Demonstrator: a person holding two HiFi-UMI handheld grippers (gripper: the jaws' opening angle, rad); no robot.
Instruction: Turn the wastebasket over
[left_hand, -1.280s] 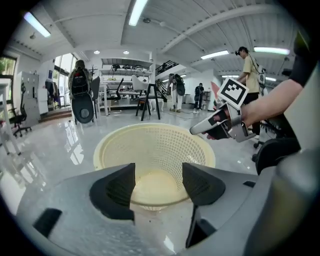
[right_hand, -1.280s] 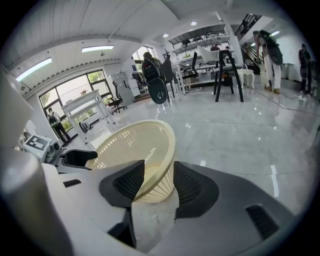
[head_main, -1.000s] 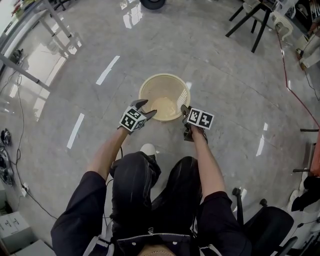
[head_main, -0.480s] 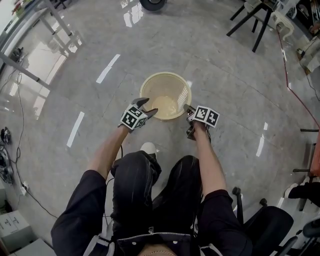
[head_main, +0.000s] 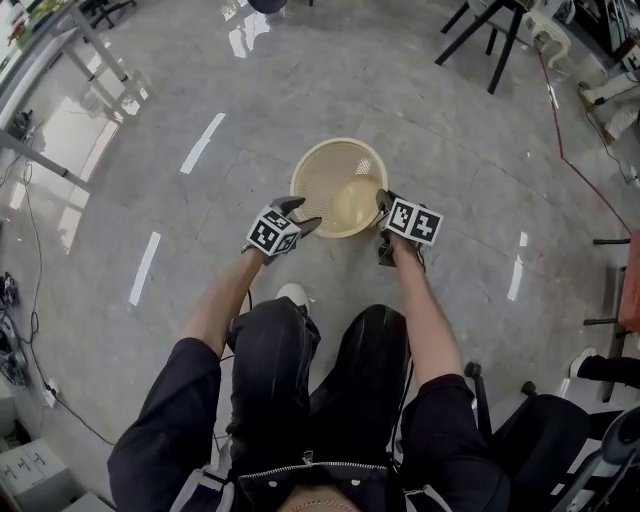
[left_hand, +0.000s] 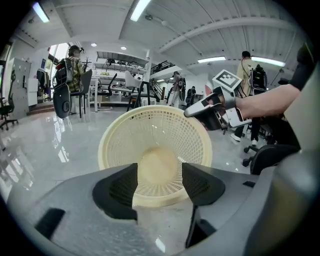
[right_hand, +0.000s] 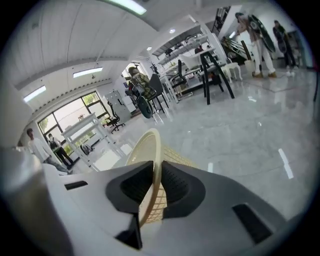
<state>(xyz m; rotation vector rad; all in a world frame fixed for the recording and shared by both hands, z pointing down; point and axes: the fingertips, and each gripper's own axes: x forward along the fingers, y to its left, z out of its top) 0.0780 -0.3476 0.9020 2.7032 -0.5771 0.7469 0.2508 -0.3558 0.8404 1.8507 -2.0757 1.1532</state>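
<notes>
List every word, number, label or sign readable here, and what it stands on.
No readable text anywhere.
The left marker cube and right marker cube: black-and-white square patterns only, no letters or digits.
The wastebasket: plain mesh, no label visible.
Distant shelving: any print is too small to read.

Wastebasket (head_main: 330, 180): pale cream, fine square-mesh lattice. Floor (head_main: 450, 150): glossy grey, white dashes. Left gripper (head_main: 301, 214): grey body, black pads, black-and-white square markers.
</notes>
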